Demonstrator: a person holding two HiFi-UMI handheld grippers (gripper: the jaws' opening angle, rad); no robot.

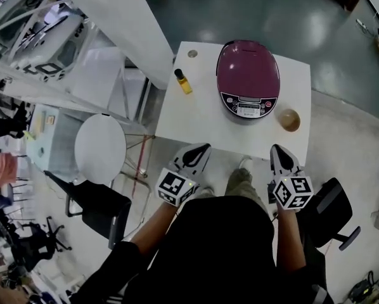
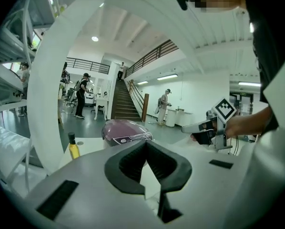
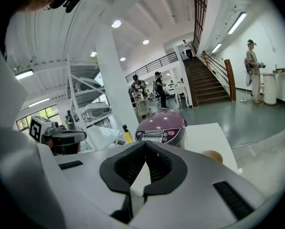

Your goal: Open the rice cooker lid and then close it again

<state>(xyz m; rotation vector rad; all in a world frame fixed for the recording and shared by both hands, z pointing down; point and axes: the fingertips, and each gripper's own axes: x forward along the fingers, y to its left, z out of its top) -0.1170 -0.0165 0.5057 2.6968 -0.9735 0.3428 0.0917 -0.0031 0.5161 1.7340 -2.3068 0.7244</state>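
A maroon rice cooker [image 1: 248, 75] with its lid down and a white button panel facing me stands at the back middle of the small white table [image 1: 202, 122]. It also shows in the left gripper view, rice cooker [image 2: 125, 130], and in the right gripper view, rice cooker [image 3: 162, 127]. My left gripper [image 1: 201, 149] hovers at the table's near edge, shut and empty. My right gripper [image 1: 279, 151] hangs at the near right edge, also shut and empty. Both stay short of the cooker.
A yellow bottle with a black cap [image 1: 182, 81] stands left of the cooker. A small wooden bowl [image 1: 289, 120] sits to its right. A white stool [image 1: 100, 147] and dark chairs [image 1: 97, 206] stand by the table. A white pillar [image 1: 123, 18] rises at the left.
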